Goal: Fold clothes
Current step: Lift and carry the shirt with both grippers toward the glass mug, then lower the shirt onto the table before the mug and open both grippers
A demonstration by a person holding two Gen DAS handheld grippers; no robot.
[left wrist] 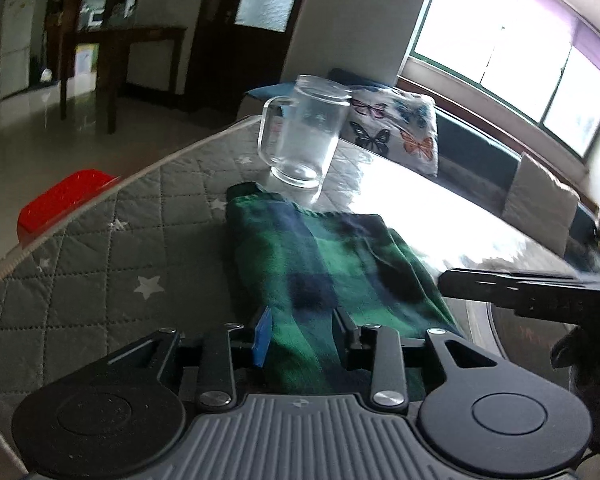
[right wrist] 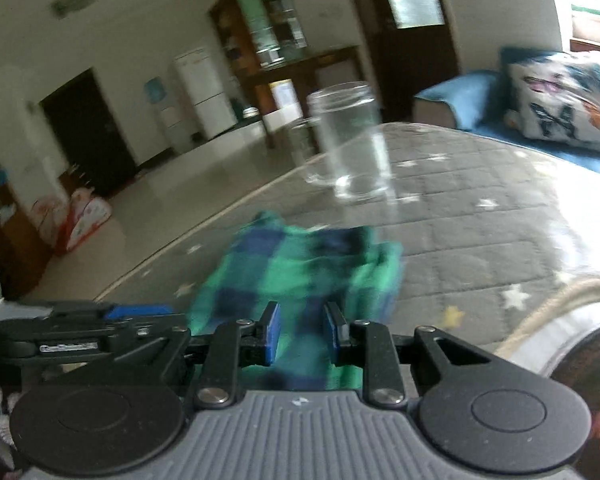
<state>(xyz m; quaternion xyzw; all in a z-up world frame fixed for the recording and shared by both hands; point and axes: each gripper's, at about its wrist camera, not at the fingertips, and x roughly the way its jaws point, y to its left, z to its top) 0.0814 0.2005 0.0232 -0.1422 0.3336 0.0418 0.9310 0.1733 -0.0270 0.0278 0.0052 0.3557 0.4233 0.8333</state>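
1. the landmark here is a clear glass mug, standing upright on a grey quilted table cover printed with small white stars.
2. a green and navy checked garment lies folded on the cover, its far edge just in front of the mug's base and its near edge running under the grippers.
3. the left gripper hangs over the garment's near end, on the side away from the mug. its fingers stand apart with the checked cloth showing in the gap; the pads do not look pressed on it, so the jaws read as spread rather than pinching.
4. the right gripper sits over the same near end, also on the near side of the mug. its blue pads stand a little apart, with cloth visible between them; this view is blurred, and whether the pads nip the fabric cannot be told.
5. in the left wrist view the right gripper's black body reaches in from the right edge, near the garment's right border.
6. beyond the mug, a butterfly-print cushion rests on a blue sofa under a bright window.
7. left of the mug, past the table's edge, a red stool shows.
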